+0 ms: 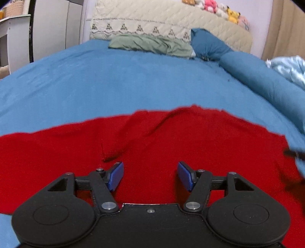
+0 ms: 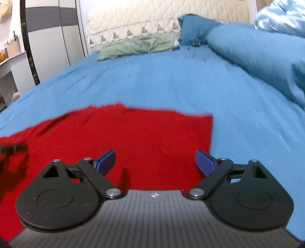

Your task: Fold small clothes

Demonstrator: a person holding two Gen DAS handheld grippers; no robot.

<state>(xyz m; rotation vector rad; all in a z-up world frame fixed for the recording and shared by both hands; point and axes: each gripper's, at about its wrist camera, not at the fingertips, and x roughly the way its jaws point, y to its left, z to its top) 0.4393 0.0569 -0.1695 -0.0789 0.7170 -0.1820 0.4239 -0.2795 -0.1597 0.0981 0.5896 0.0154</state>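
Red garment [image 1: 152,145] spread flat across the lower half of the left wrist frame, lying on the blue bedsheet [image 1: 114,80], a few creases running diagonally through its middle. Left claw [image 1: 150,176] parted wide just above the red cloth at bottom centre, blue pads [image 1: 116,176] apart, nothing between them. Over in the right wrist frame, same red garment [image 2: 133,137] filling the lower left, its straight side edge dropping down right of centre, its far corner right of centre. Right claw [image 2: 155,162] spread open too, gripping nothing, left pad [image 2: 105,160] over the red fabric, right pad [image 2: 205,163] straddling the garment's edge with bare blue sheet [image 2: 247,133] beyond. Dark blurred shape at the left edge of that frame, too smeared to identify. Up at the top of the left view: quilted cream headboard [image 1: 162,21], crumpled green cloth [image 1: 150,44] below it, blue pillow [image 1: 207,44] at upper right, row of plush toys [image 1: 219,9] along the headboard top, pale blue bedding [image 1: 287,68] bunched at the right edge.
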